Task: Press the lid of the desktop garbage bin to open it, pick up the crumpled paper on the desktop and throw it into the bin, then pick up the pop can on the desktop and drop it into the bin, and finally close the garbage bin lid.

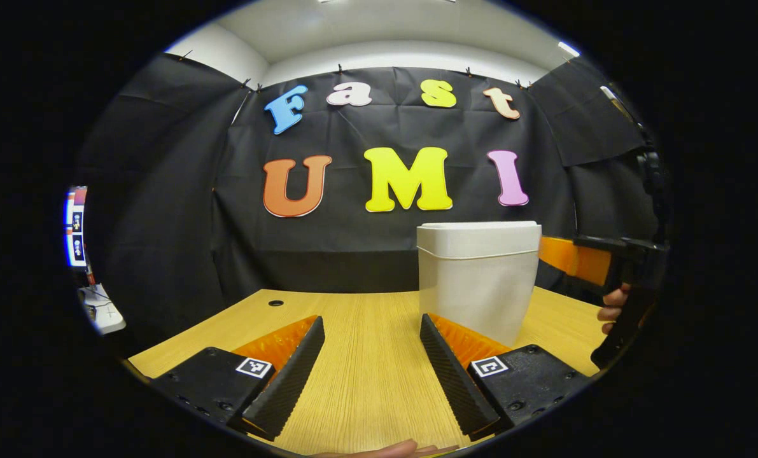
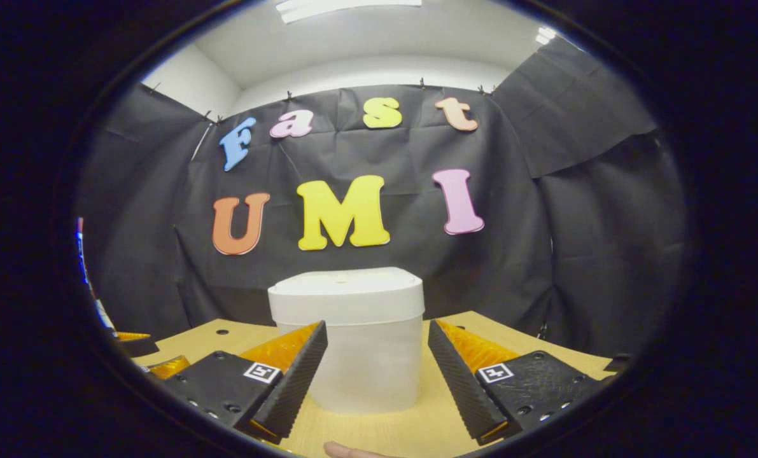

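Observation:
A white desktop garbage bin (image 1: pixel 477 273) stands on the wooden table with its lid (image 2: pixel 347 285) down. In the left gripper view my left gripper (image 1: pixel 371 367) is open low over the table, the bin ahead and to its right. In the right gripper view my right gripper (image 2: pixel 376 381) is open and faces the bin (image 2: pixel 359 343) straight on, the bin just beyond its fingertips. The right gripper (image 1: pixel 598 264) also appears at the right edge of the left gripper view, beside the bin, held by a hand (image 1: pixel 613 308).
The wooden table (image 1: pixel 366 337) has a small round hole (image 1: pixel 275 303) near its back left. Black cloth closes the booth behind and at both sides. The left gripper (image 2: pixel 138 346) shows at the left edge of the right gripper view.

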Tool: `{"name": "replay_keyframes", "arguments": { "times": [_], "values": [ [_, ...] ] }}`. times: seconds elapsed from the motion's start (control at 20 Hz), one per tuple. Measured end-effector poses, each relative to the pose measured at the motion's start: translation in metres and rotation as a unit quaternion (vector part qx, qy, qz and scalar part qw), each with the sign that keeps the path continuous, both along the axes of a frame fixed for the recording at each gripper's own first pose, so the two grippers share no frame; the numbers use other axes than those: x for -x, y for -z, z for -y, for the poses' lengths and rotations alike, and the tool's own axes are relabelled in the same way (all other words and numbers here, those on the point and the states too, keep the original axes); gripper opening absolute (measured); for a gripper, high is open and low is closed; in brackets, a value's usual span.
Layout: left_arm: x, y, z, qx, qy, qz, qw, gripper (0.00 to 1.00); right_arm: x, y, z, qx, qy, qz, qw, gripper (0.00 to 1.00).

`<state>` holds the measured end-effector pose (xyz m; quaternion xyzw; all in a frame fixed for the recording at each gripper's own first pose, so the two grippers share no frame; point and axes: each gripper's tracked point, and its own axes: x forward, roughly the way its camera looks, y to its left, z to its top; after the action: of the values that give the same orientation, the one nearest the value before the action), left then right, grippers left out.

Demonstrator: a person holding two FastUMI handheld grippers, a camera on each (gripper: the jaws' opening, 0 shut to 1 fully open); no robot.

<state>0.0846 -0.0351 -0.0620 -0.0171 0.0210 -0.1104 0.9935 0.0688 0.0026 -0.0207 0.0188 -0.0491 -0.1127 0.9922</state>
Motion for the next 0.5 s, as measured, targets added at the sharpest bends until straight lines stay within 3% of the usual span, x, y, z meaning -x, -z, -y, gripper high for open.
{"name": "replay_keyframes", "arguments": {
  "times": [0.1, 0.15, 0.2, 0.5],
  "values": [
    [0.003, -0.003, 0.002, 0.005, 0.0, 0.001, 1.0, 0.98, 0.011, 0.003, 0.003, 0.019, -0.007, -0.003, 1.0, 0.99],
    [0.004, -0.002, 0.005, 0.002, 0.002, 0.0, 1.0, 0.98, 0.014, 0.008, 0.004, 0.032, -0.012, -0.01, 0.999, 0.92],
    [0.006, -0.003, 0.005, -0.002, -0.001, 0.003, 1.0, 0.97, 0.019, 0.013, 0.003, 0.047, -0.021, -0.017, 0.999, 0.92],
    [0.015, -0.004, 0.016, -0.007, 0.005, 0.006, 1.0, 0.97, 0.057, 0.043, 0.008, 0.129, -0.048, -0.054, 0.989, 0.98]
  ]
}}
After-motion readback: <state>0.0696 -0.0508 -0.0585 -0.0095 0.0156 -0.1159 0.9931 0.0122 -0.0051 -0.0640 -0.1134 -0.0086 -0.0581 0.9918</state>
